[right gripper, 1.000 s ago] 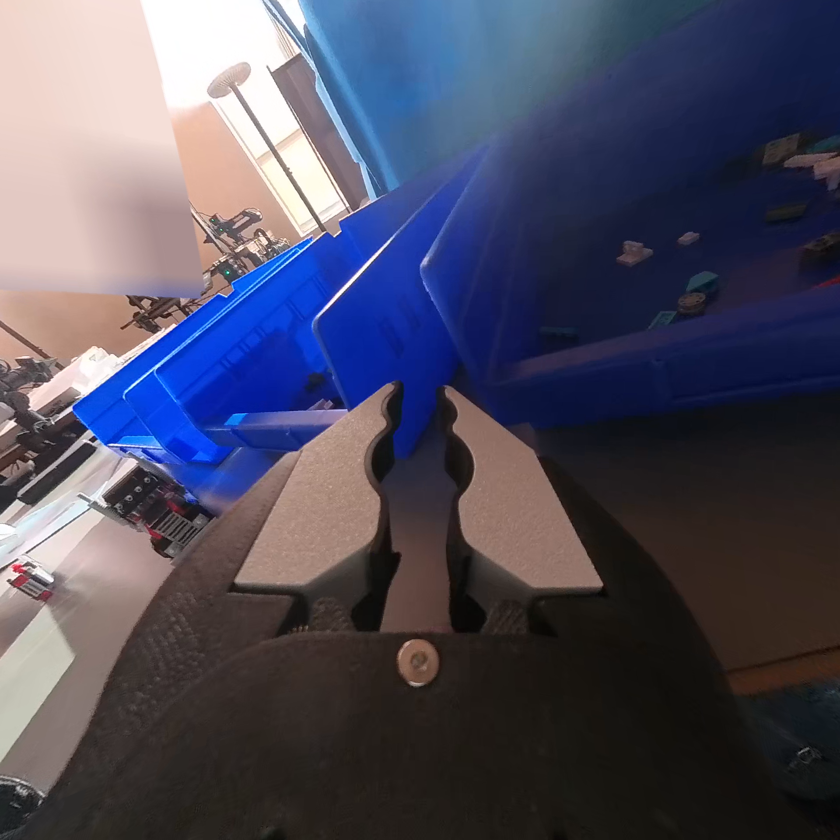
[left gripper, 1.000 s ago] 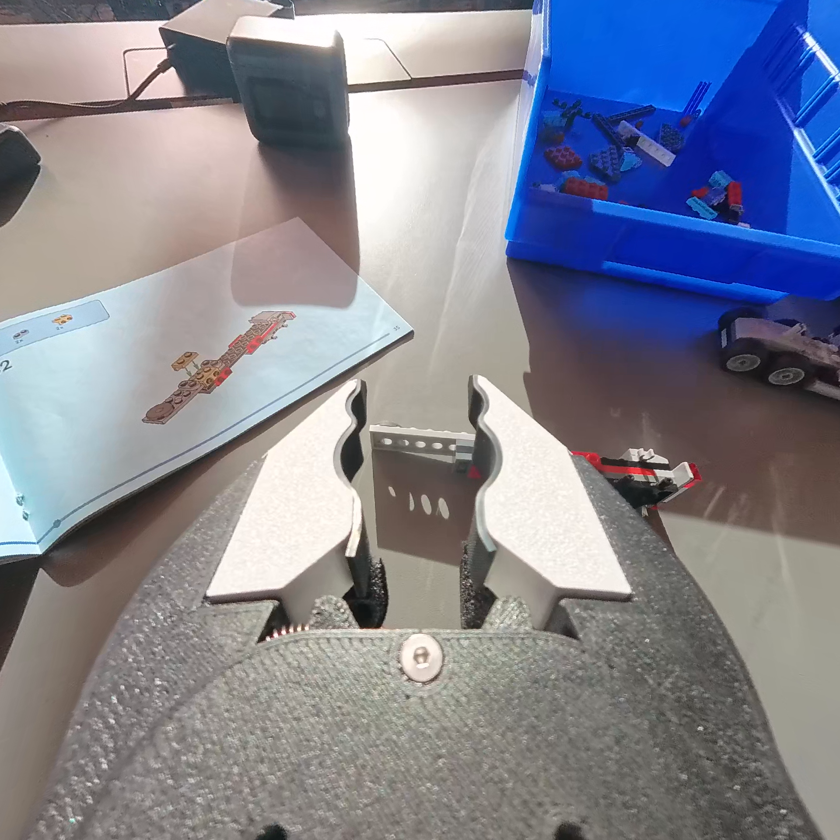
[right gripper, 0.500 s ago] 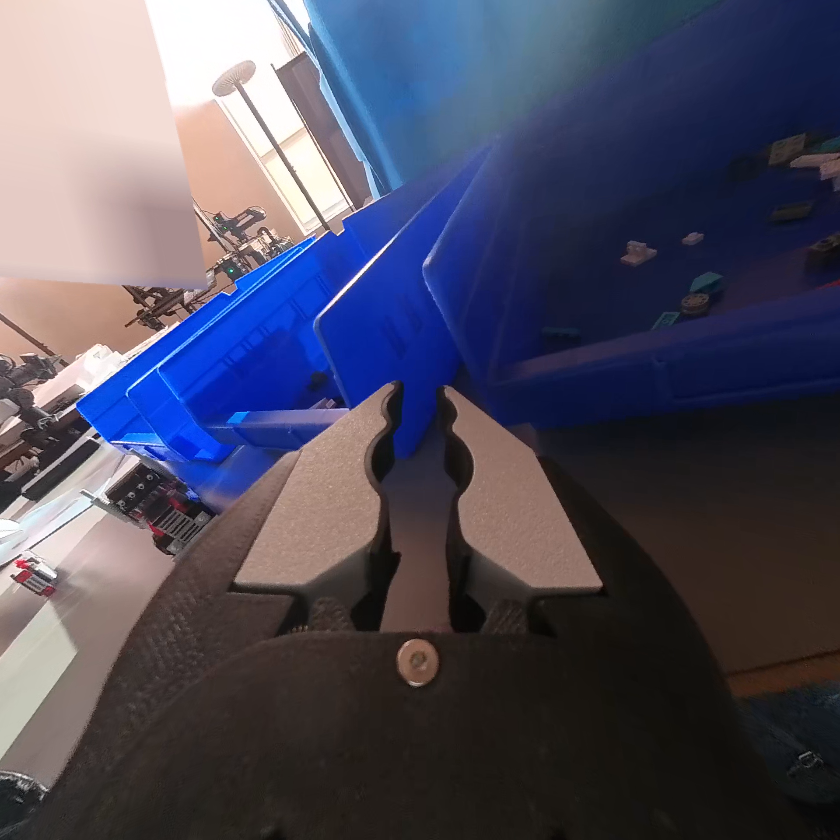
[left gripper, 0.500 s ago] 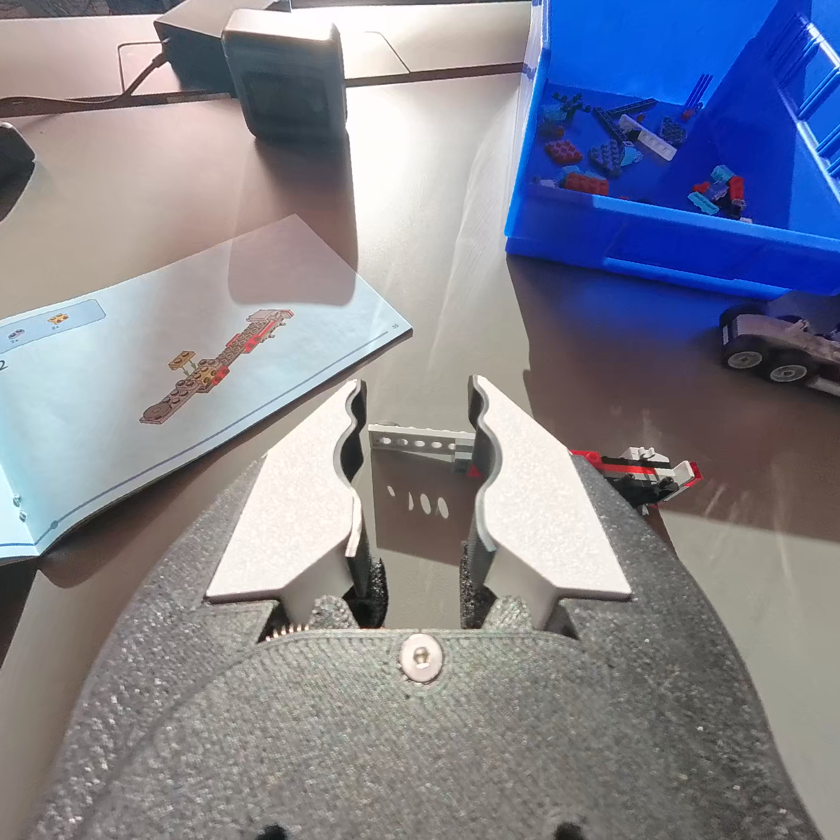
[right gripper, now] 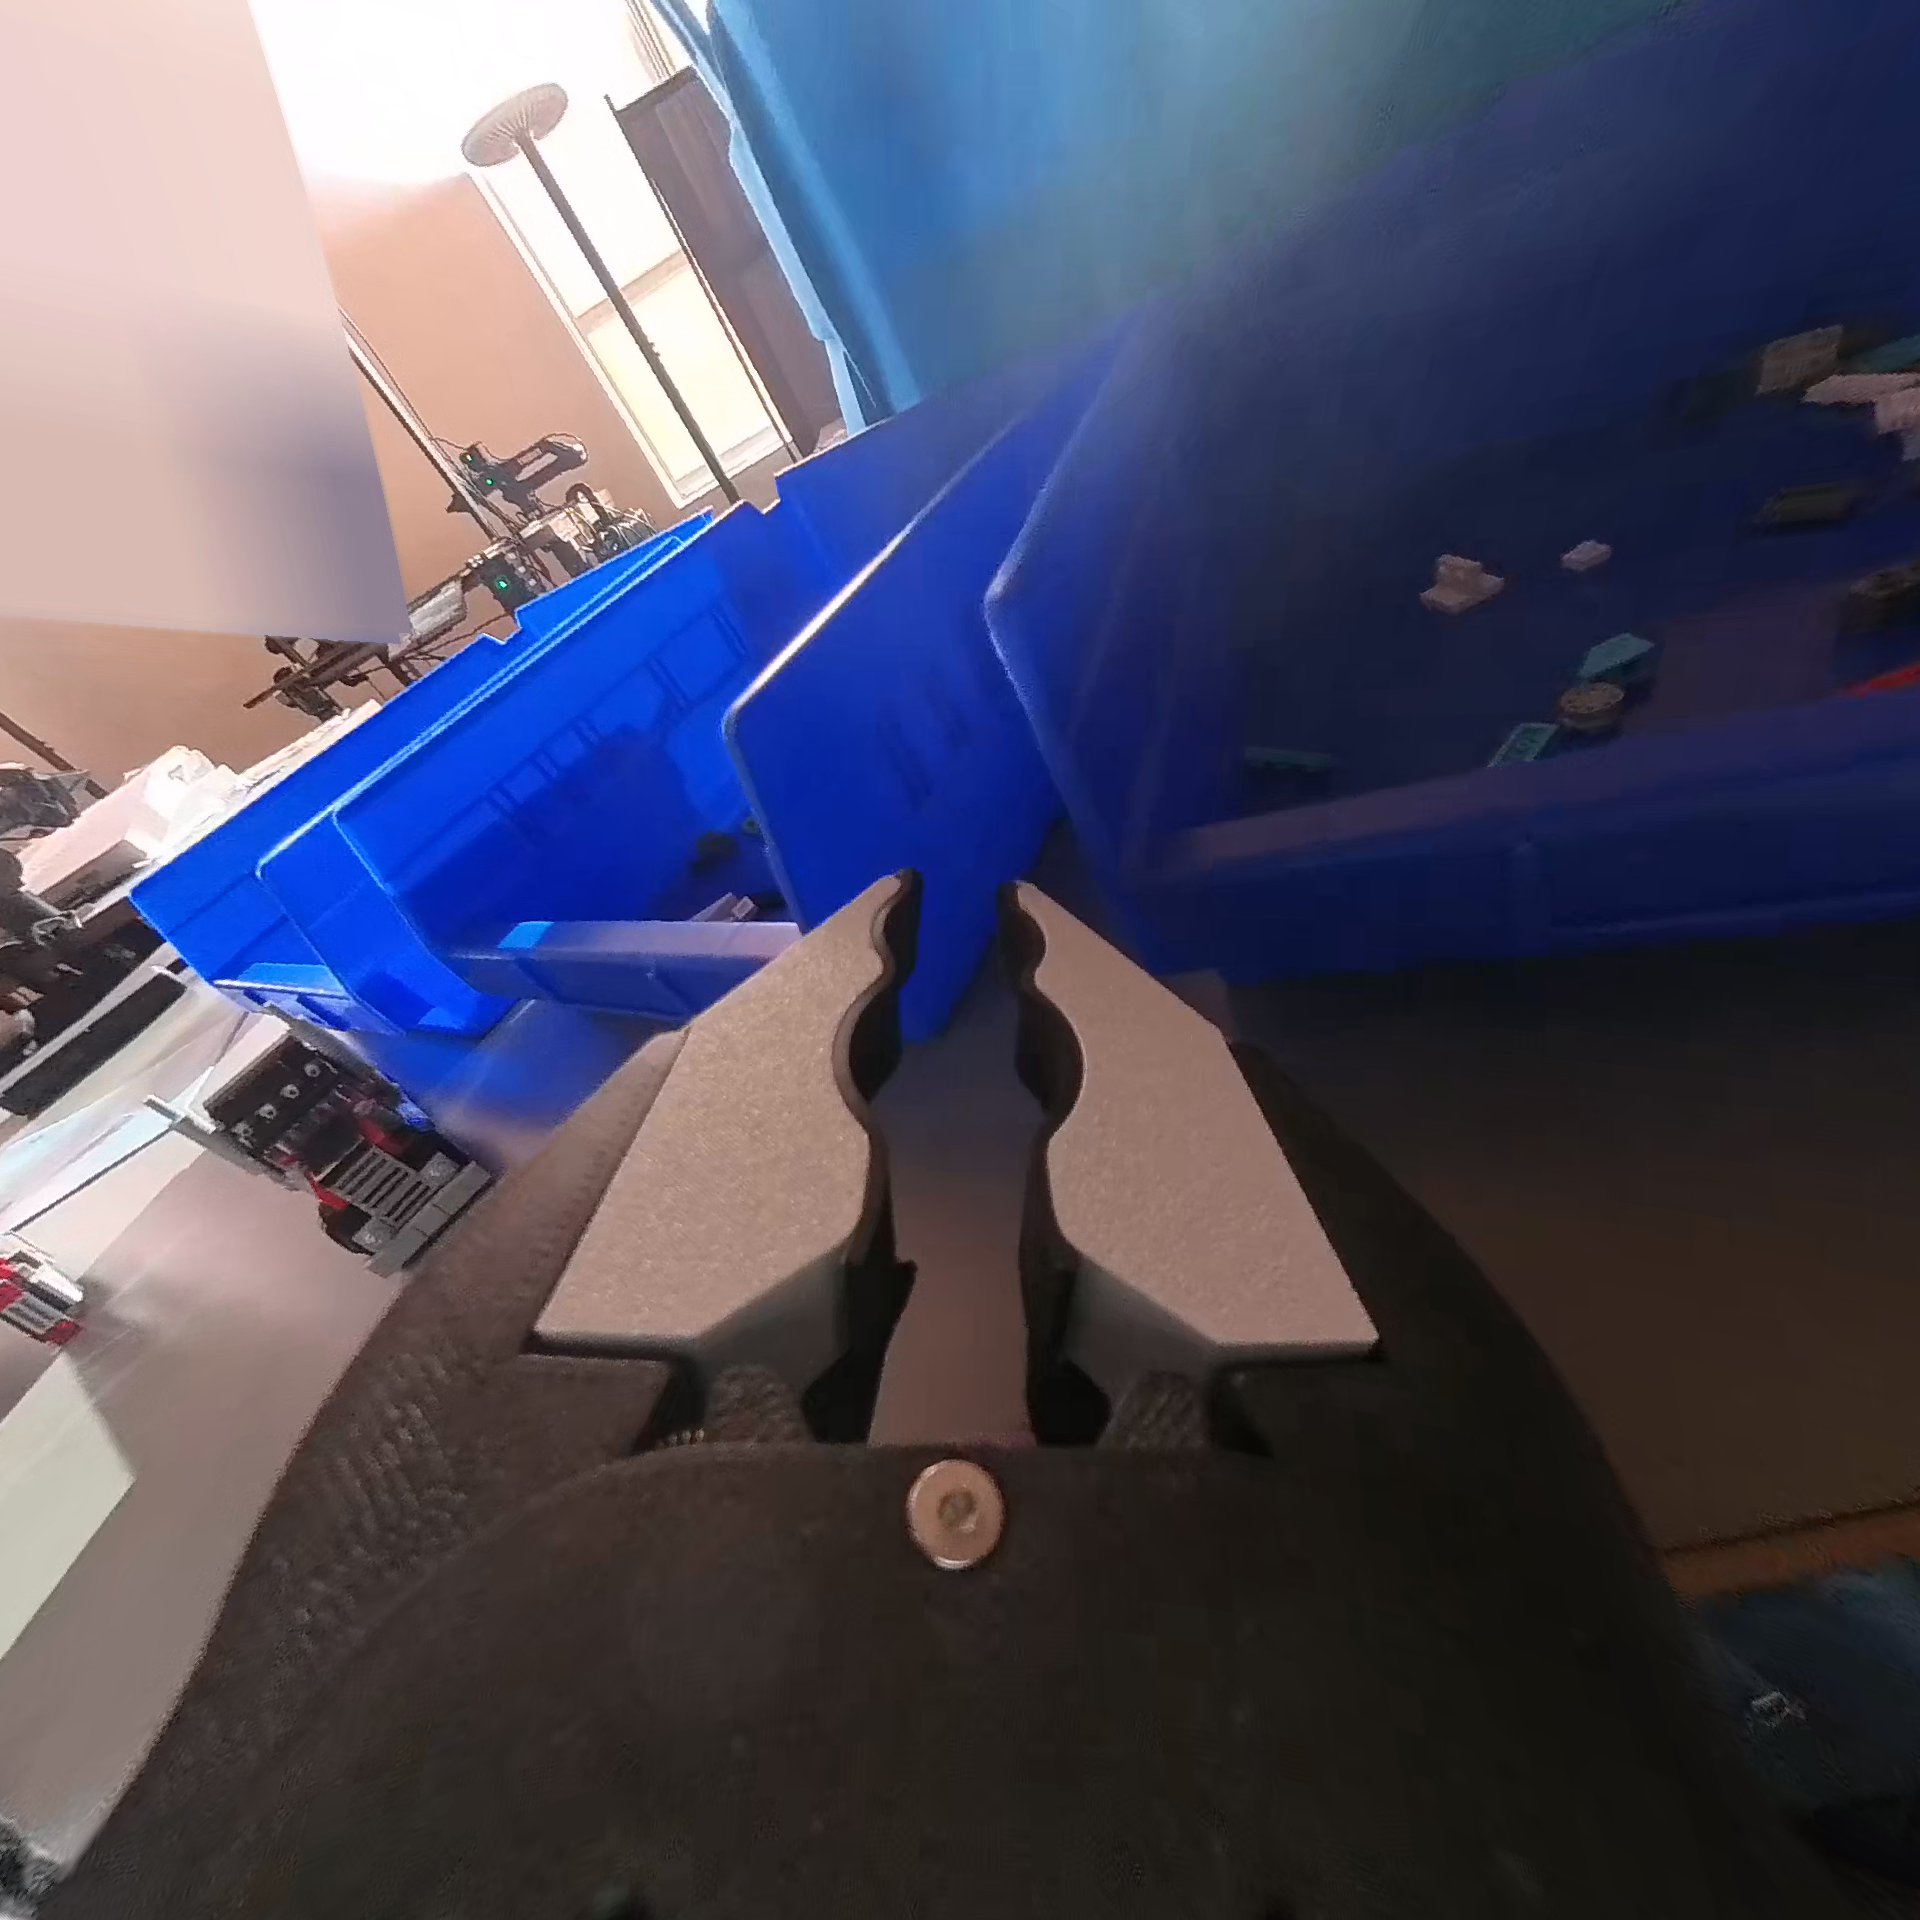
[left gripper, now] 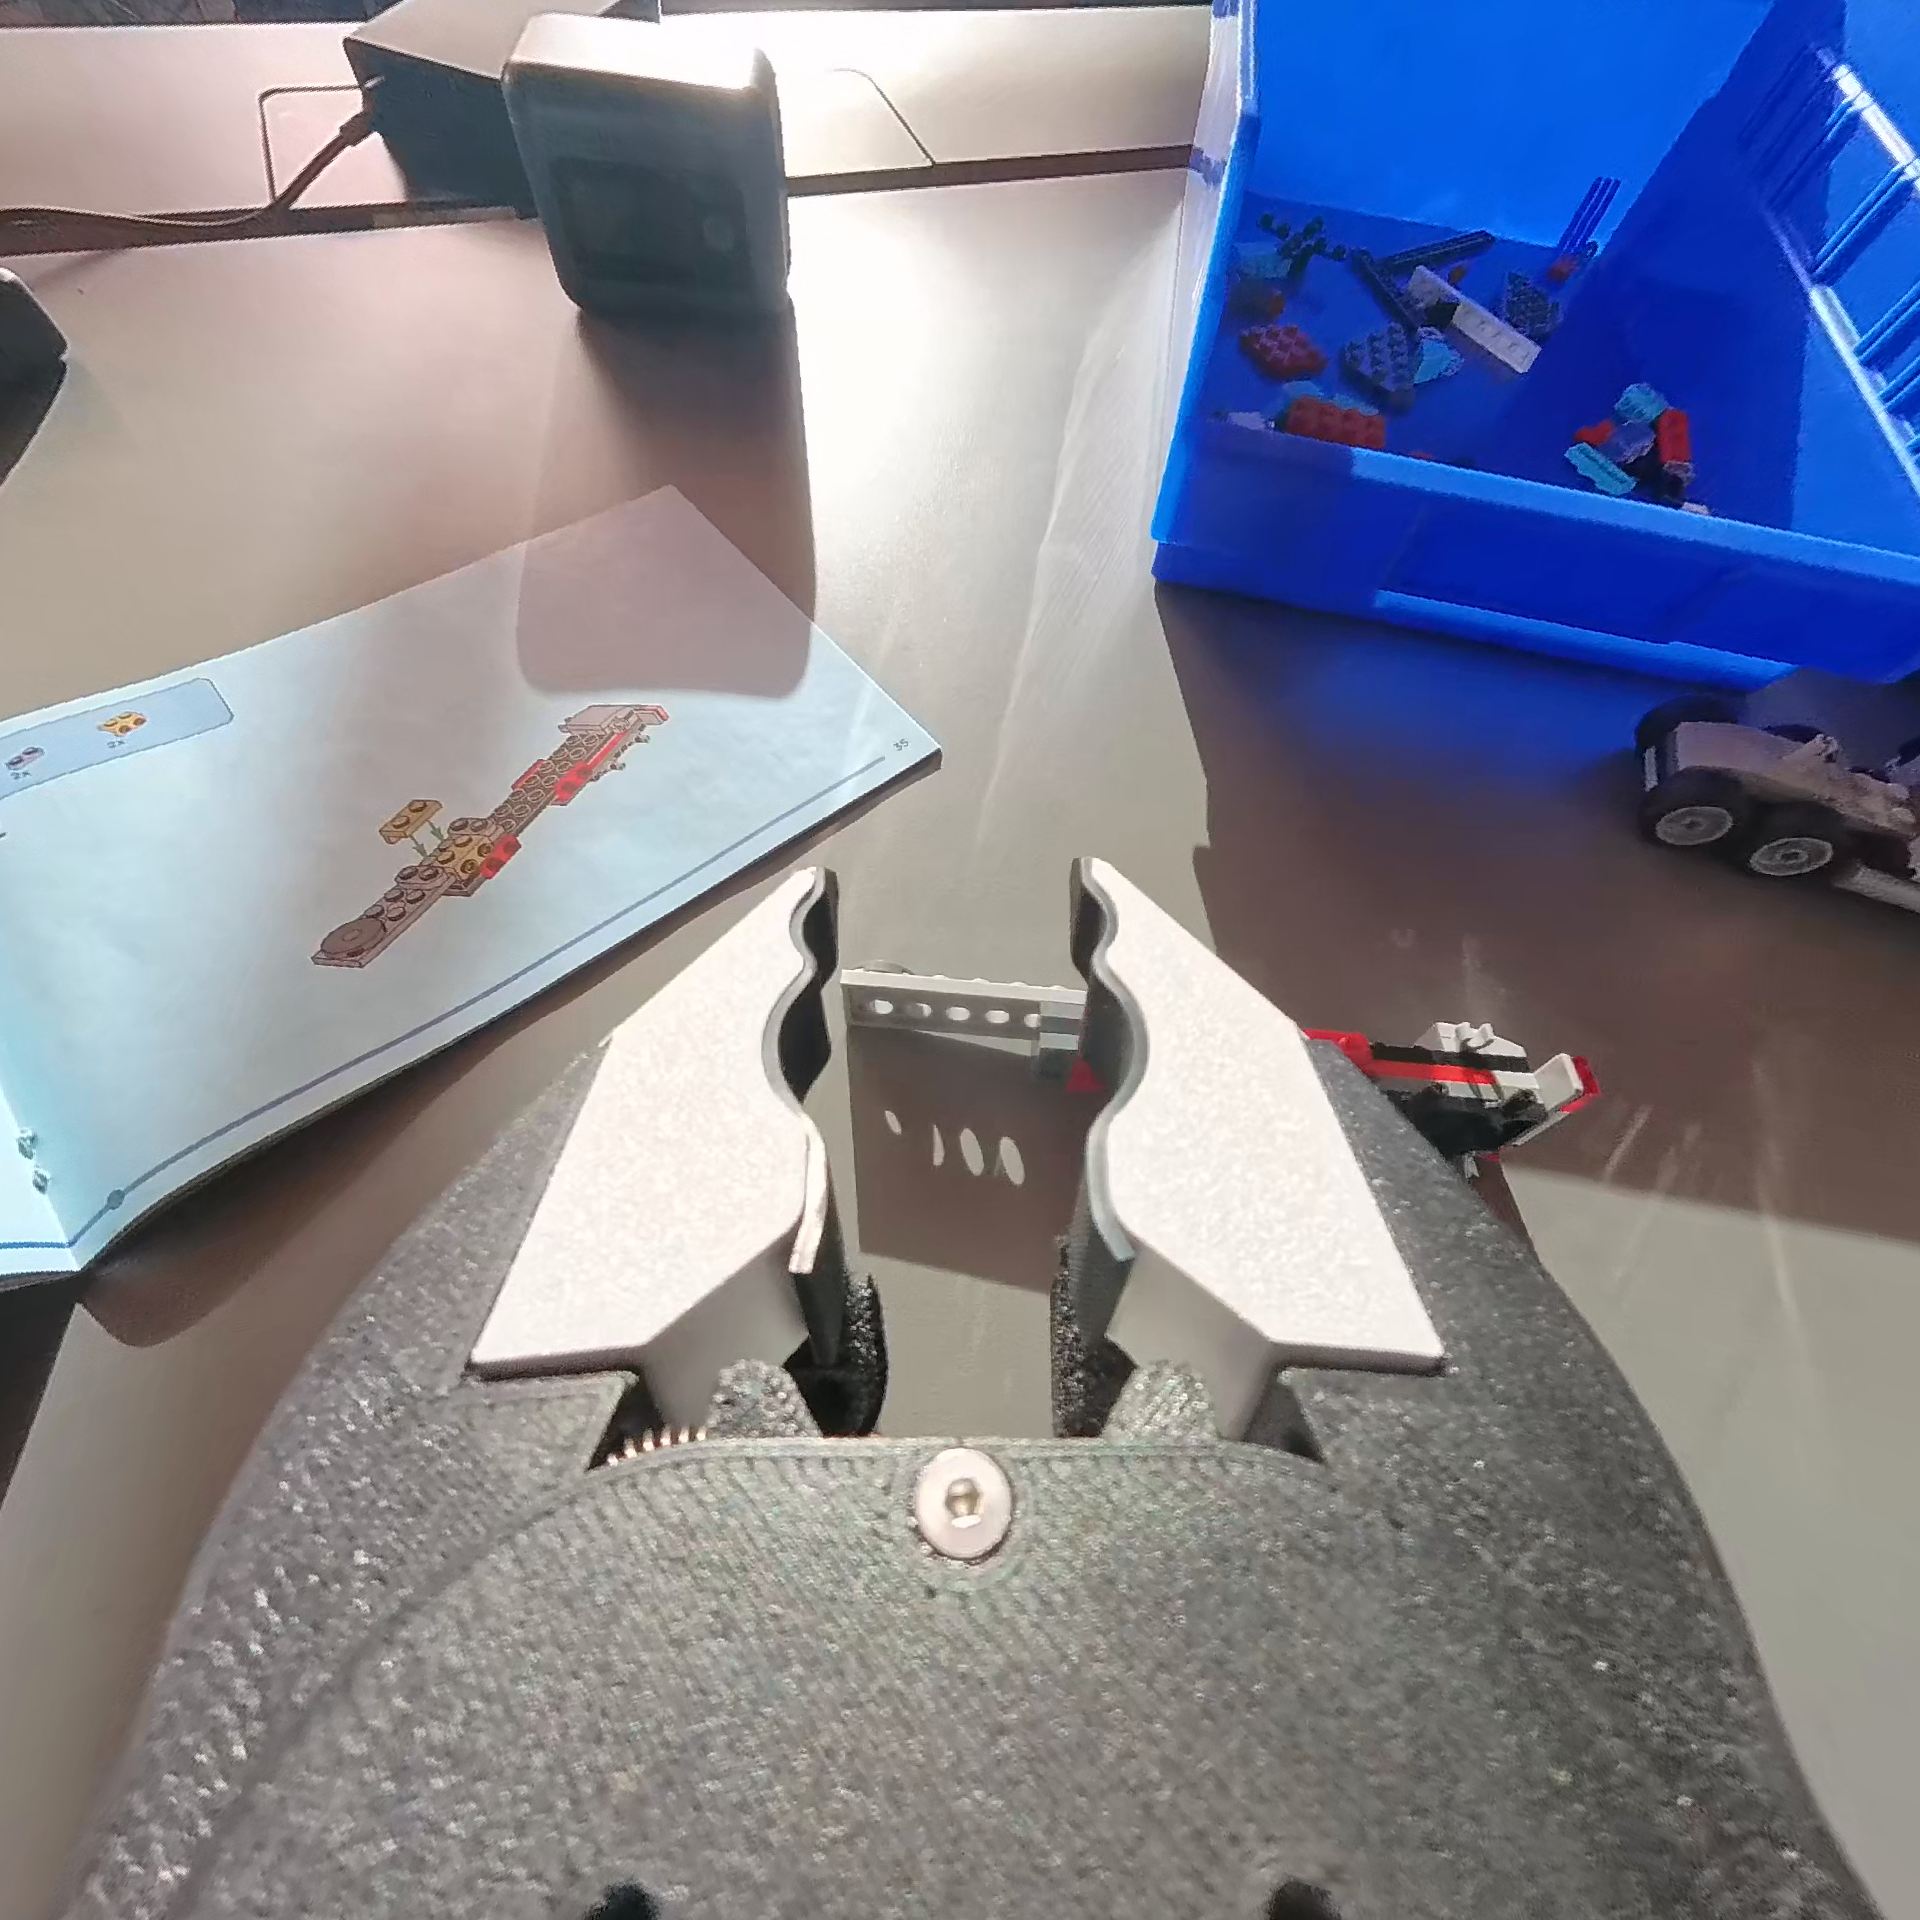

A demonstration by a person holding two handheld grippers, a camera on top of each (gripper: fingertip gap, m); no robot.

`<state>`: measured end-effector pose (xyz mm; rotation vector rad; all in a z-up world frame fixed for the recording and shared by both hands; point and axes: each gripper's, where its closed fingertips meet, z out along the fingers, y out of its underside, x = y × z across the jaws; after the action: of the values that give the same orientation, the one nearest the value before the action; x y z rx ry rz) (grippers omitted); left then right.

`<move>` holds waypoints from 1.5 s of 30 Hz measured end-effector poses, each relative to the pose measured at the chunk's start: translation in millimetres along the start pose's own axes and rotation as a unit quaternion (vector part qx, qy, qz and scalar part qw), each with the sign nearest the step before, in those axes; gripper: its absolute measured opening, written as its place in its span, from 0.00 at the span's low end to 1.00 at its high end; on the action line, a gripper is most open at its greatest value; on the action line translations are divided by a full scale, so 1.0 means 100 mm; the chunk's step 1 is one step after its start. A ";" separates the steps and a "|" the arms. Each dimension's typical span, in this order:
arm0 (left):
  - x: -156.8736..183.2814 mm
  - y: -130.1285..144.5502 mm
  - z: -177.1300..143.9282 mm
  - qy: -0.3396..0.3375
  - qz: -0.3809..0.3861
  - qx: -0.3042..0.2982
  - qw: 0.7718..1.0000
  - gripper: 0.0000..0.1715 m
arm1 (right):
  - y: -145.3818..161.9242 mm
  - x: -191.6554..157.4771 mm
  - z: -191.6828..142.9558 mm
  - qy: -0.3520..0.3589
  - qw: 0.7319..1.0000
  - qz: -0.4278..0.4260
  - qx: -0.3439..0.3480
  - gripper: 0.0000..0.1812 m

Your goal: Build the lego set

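Holding loose bricks (left gripper: 1340, 421), a bin (left gripper: 1507, 551) sits cut off; left claw (left gripper: 954, 904) and right claw (right gripper: 958, 902) gape, grasping nothing.

Left claw (left gripper: 954, 914) spread wide; right claw (right gripper: 958, 904) narrowly parted.

Harsh backlight glares off the table (left gripper: 987, 436); the right view's bins (right gripper: 1455, 520) seem motion-blurred.
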<state>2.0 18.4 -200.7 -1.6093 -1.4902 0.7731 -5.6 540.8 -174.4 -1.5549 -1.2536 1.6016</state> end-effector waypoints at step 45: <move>0.11 0.04 -0.07 0.120 -0.071 -0.007 0.990 0.27 | 0.27 -1.64 0.63 -0.157 0.977 -0.127 -0.063 0.12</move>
<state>11.9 28.4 -199.8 -1.5275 -1.4199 0.4724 -34.7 370.1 -135.3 -1.1828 -1.6777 1.6673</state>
